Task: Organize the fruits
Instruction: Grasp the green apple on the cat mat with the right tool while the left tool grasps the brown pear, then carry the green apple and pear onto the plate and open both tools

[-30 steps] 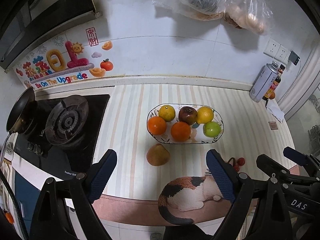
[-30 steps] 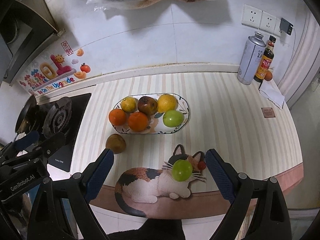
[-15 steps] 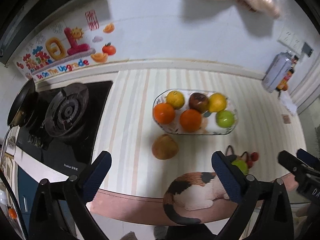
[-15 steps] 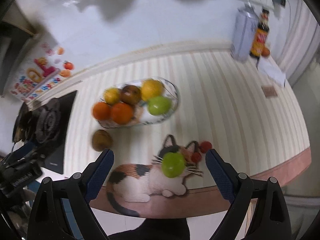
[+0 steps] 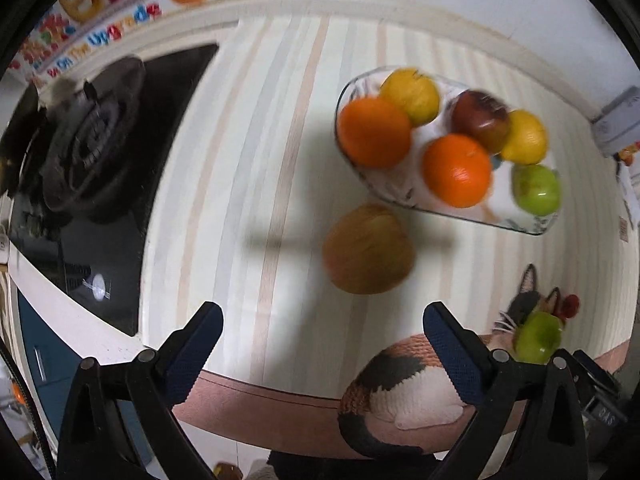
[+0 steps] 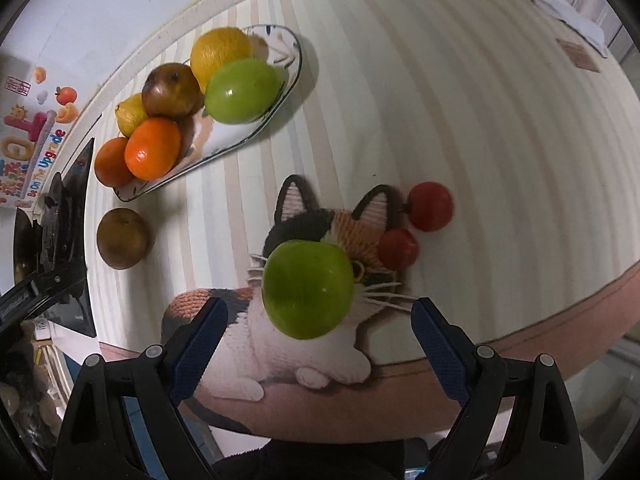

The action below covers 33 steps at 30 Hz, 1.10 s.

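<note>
I took the fruit dish [image 6: 288, 80] as my landmark: it sat toward the back of the striped worktop [image 6: 460, 120] with two oranges, two yellow fruits, a dark red apple and a green apple already in it. Two loose fruits lay outside it. The brown pear [image 5: 368, 249] rested on the bare worktop just in front of the dish's near-left end, and my left hand-held gripper [image 5: 322, 344] hung almost straight over it, jaws spread wide with nothing between them, the pear just ahead of its fingertips. The loose green apple [image 6: 308, 289] lay farther from the dish, on the cat-shaped mat [image 6: 320, 360], beside two small red fruits [image 6: 416, 224]. My right hand-held gripper [image 6: 318, 332] was spread too and empty, with that apple centred just beyond its tips. Each hand was nearer its own fruit, I judged; both are roundish, so no axis mattered much.
</note>
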Each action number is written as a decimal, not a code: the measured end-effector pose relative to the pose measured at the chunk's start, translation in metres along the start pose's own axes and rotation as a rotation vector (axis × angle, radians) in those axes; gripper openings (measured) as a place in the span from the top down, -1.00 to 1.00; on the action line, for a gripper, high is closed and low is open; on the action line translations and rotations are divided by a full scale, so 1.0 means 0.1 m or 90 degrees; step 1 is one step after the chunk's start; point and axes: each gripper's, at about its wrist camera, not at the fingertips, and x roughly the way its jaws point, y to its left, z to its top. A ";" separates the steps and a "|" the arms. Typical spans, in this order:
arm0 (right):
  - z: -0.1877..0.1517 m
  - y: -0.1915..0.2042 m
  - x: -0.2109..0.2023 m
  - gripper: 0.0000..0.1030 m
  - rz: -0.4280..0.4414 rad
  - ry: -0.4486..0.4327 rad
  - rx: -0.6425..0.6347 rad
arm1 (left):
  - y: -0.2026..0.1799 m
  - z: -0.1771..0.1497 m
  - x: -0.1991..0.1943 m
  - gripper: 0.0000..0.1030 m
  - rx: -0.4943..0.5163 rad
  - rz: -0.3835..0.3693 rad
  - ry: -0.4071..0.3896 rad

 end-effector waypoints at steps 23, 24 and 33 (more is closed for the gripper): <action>0.14 0.20 0.43 -0.16 -0.004 0.027 -0.028 | -0.04 0.40 0.68 -0.34 -0.072 -0.107 0.095; 0.14 0.20 0.43 -0.16 -0.005 0.024 -0.030 | -0.04 0.40 0.68 -0.34 -0.071 -0.109 0.089; 0.11 0.21 0.41 -0.15 -0.006 0.007 -0.039 | -0.24 0.39 0.63 -0.33 -0.027 -0.091 0.075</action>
